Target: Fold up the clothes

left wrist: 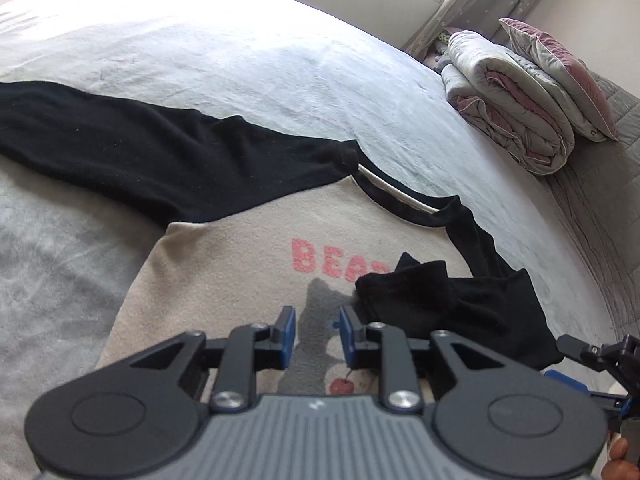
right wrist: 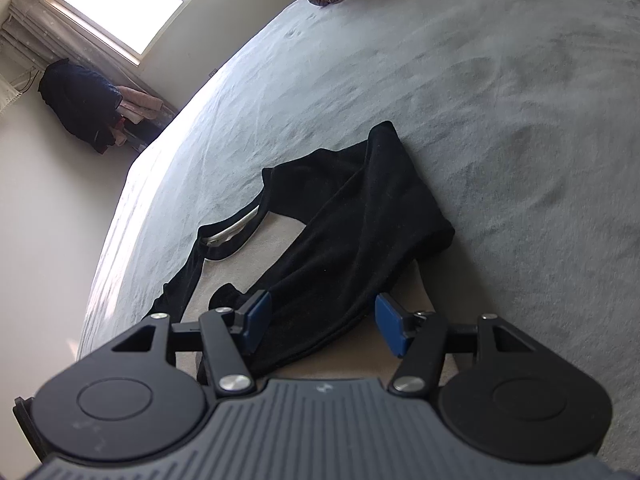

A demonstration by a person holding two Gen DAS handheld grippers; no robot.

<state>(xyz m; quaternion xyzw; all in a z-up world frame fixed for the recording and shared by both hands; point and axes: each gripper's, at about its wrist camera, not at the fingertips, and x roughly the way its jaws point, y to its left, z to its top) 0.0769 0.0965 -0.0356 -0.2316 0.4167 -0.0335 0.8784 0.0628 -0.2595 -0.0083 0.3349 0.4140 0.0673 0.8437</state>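
On the bed with the pale grey plush cover (left wrist: 208,60), the left wrist view shows the beige sweatshirt with black raglan sleeves and pink lettering (left wrist: 248,276) spread flat, chest side up. The left tongs (left wrist: 317,330) point downward over the grey printed figure on the chest; the blue pads stand apart with nothing between them, and no fabric is gripped. One black sleeve (left wrist: 132,148) extends flat to the left. The other black sleeve (left wrist: 452,300) is folded inward, its cuff lying on the chest beside the lettering. Part of the right tongs (left wrist: 592,356) appears at the lower right edge. A rolled grey and pink quilt (left wrist: 516,104) lies at the far right of the bed.

From the right wrist view, the right tongs (right wrist: 322,320) tilt down over the folded sleeve (right wrist: 352,232), the pads spread to either side of it without pressing. Only this view shows the window (right wrist: 124,4) and a dark pile of clothing (right wrist: 80,100) on the floor.
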